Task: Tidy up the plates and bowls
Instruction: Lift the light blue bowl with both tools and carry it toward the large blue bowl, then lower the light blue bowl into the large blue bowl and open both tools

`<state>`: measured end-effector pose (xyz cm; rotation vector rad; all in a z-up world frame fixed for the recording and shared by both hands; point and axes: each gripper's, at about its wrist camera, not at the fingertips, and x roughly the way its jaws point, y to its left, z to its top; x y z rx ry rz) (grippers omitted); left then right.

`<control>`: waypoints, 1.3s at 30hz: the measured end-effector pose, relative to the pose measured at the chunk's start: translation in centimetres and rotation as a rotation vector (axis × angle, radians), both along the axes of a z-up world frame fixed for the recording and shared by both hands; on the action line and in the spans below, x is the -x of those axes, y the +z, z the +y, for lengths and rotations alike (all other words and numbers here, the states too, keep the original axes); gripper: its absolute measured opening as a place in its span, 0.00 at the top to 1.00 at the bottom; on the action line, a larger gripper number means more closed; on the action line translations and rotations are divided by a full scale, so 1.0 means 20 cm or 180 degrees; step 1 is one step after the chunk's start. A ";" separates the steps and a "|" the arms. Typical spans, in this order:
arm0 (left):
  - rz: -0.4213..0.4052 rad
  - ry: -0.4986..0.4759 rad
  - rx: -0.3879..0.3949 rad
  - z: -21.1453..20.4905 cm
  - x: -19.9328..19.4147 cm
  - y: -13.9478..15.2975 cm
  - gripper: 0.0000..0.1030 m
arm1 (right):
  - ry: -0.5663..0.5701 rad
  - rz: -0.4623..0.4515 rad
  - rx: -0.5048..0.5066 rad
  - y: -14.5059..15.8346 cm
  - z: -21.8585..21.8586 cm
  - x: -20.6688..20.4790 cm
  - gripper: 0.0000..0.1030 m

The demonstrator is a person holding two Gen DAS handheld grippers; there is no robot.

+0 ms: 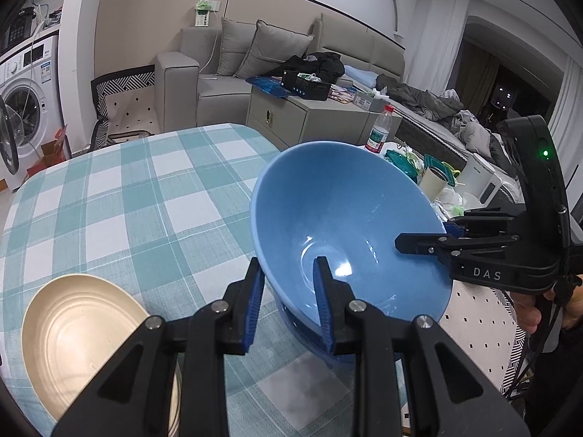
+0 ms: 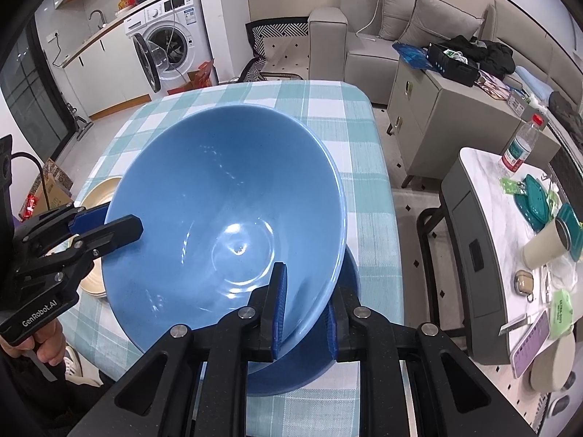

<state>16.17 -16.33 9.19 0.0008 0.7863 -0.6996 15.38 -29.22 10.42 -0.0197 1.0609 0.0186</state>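
Note:
A large light-blue bowl (image 1: 346,218) (image 2: 226,200) is tilted over the teal checked table (image 1: 127,189) (image 2: 328,109). Both grippers hold it by the rim. My left gripper (image 1: 289,306) is shut on the near rim, one finger inside and one outside; the right wrist view shows it (image 2: 113,222) at the bowl's left edge. My right gripper (image 2: 304,317) is shut on the opposite rim, seen from the left wrist (image 1: 426,236). Under the bowl lies a dark-blue plate (image 2: 328,360) (image 1: 302,331), mostly hidden. A cream plate (image 1: 83,327) (image 2: 98,189) rests on the table to the left.
Right of the table stands a marble-topped side table (image 2: 484,182) with a water bottle (image 2: 521,145), a cup (image 2: 546,244), a phone and small clutter. A grey cabinet (image 2: 437,116) and sofa lie beyond; a washing machine (image 2: 171,47) has its door open.

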 end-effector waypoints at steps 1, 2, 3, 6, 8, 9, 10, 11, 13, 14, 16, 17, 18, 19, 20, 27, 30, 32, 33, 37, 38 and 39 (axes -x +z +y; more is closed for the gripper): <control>0.0001 -0.0005 -0.0002 0.00 0.00 0.00 0.75 | -0.0001 0.0009 0.0006 -0.01 0.00 0.00 0.82; 0.0005 -0.0012 -0.0001 0.00 0.00 0.00 0.75 | -0.0007 0.0015 0.0006 -0.01 0.00 0.01 0.82; 0.0012 -0.0017 0.0000 0.00 0.01 -0.01 0.75 | -0.0011 0.0021 0.0001 -0.01 0.00 0.01 0.82; 0.0010 -0.0028 -0.0022 -0.02 0.02 -0.01 0.75 | -0.0028 0.0028 -0.0003 -0.02 -0.01 0.03 0.82; 0.0016 -0.0036 -0.0036 -0.02 0.02 -0.02 0.75 | -0.0037 0.0035 0.0011 -0.02 -0.01 0.04 0.82; 0.0020 -0.0037 -0.0043 -0.02 0.02 -0.03 0.75 | -0.0036 0.0039 0.0013 -0.03 -0.01 0.05 0.82; 0.0023 -0.0039 -0.0051 -0.03 0.02 -0.03 0.75 | -0.0036 0.0047 0.0009 -0.03 -0.01 0.05 0.82; 0.0027 -0.0043 -0.0055 -0.03 0.02 -0.04 0.75 | -0.0036 0.0055 0.0009 -0.04 -0.01 0.06 0.82; 0.0028 -0.0055 -0.0067 -0.03 0.02 -0.04 0.75 | -0.0044 0.0075 0.0002 -0.05 -0.02 0.06 0.82; 0.0034 -0.0059 -0.0074 -0.04 0.02 -0.05 0.75 | -0.0046 0.0083 0.0001 -0.05 -0.02 0.06 0.82; 0.0046 -0.0072 -0.0098 -0.04 0.03 -0.05 0.75 | -0.0048 0.0108 0.0004 -0.07 -0.02 0.07 0.82; 0.0056 -0.0079 -0.0104 -0.05 0.02 -0.05 0.75 | -0.0050 0.0123 0.0001 -0.07 -0.02 0.07 0.82; 0.0058 -0.0088 -0.0113 -0.05 0.02 -0.06 0.75 | -0.0051 0.0138 0.0000 -0.08 -0.03 0.07 0.82; 0.0056 -0.0097 -0.0122 -0.05 0.02 -0.06 0.75 | -0.0052 0.0153 0.0000 -0.09 -0.03 0.07 0.82; 0.0054 -0.0103 -0.0129 -0.06 0.02 -0.06 0.75 | -0.0054 0.0167 -0.0001 -0.09 -0.03 0.07 0.82; 0.0122 -0.0147 -0.0178 -0.08 0.02 -0.09 0.75 | -0.0084 0.0230 0.0006 -0.12 -0.04 0.07 0.81; 0.0134 -0.0177 -0.0196 -0.08 0.02 -0.11 0.75 | -0.0073 0.0280 0.0011 -0.13 -0.04 0.05 0.80; 0.0143 -0.0194 -0.0197 -0.08 0.01 -0.11 0.75 | -0.0048 0.0298 -0.0001 -0.14 -0.04 0.05 0.73; 0.0136 -0.0187 -0.0218 -0.09 0.01 -0.12 0.73 | -0.0042 0.0295 0.0030 -0.15 -0.03 0.05 0.66; 0.0102 -0.0160 -0.0245 -0.08 0.02 -0.11 0.72 | -0.0028 0.0242 0.0126 -0.14 -0.03 0.06 0.52; 0.0097 -0.0152 -0.0240 -0.08 0.02 -0.11 0.68 | -0.0027 0.0222 0.0127 -0.13 -0.04 0.06 0.52; 0.0084 -0.0139 -0.0239 -0.07 0.02 -0.10 0.62 | -0.0038 0.0220 0.0127 -0.13 -0.04 0.06 0.51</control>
